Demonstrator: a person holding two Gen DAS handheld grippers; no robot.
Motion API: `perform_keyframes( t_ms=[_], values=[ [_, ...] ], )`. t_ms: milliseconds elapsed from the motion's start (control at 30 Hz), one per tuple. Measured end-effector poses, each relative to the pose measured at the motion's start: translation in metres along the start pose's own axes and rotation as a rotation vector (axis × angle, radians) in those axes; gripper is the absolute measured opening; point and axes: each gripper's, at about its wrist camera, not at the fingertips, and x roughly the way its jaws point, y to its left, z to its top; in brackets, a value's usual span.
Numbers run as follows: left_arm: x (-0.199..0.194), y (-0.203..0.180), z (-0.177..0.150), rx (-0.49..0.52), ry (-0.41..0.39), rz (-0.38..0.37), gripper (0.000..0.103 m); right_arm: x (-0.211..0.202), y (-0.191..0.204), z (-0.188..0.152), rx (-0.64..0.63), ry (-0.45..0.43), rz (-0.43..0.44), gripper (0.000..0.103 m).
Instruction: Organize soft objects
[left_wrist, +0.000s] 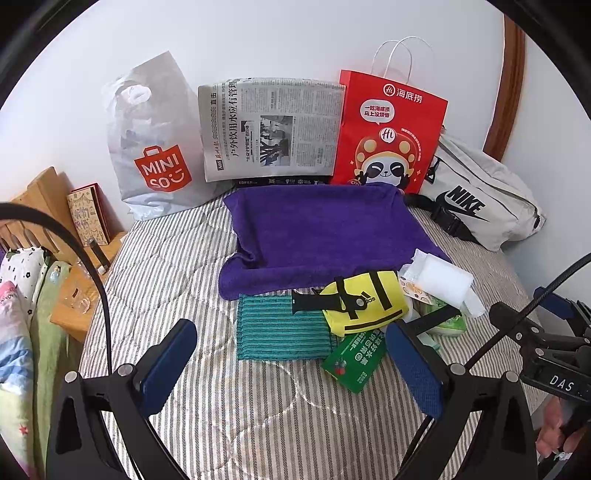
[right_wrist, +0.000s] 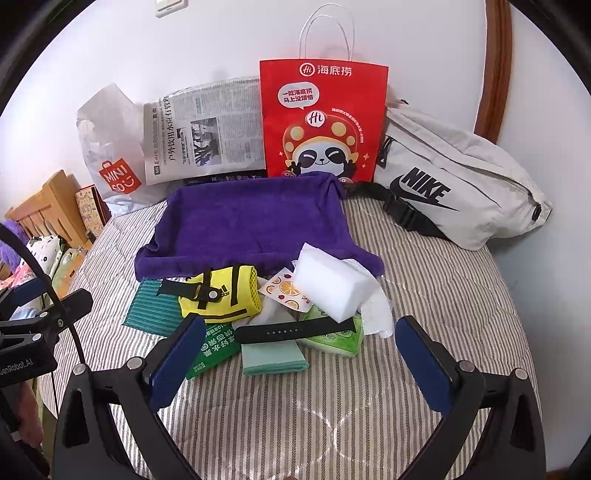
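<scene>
Both grippers' blue-padded fingers spreading wide and empty over the striped bedspread (right_wrist: 424, 273), left gripper (left_wrist: 291, 362), right gripper (right_wrist: 299, 354), pale mint folded cloth (right_wrist: 273, 360) showing only rightward, yellow Adidas pouch (right_wrist: 221, 297) lying before the purple towel (left_wrist: 317, 229), Miniso bag (left_wrist: 155, 147), Nike pouch (right_wrist: 454, 188) leaning behind.

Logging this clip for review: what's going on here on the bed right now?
A person holds two handheld grippers over a striped bed. Both the left gripper and the right gripper are open and empty, short of a small pile: a yellow pouch, a white sponge block, a teal cloth, a black strap and green packets. A purple towel lies spread behind the pile. Nothing has been picked up yet.
</scene>
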Motion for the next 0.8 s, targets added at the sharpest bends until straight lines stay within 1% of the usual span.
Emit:
perform_keyframes(
  t_ms=[533,800],
  values=[
    [0.002,0.001,-0.002,0.002,0.003,0.003,0.103,0.0,0.0,0.0,0.003,-0.002,0.007,0.102],
    [0.013,0.006,-0.005,0.021,0.012,0.003,0.103,0.006,-0.003,-0.001,0.006,0.001,-0.001,0.102]
  ],
)
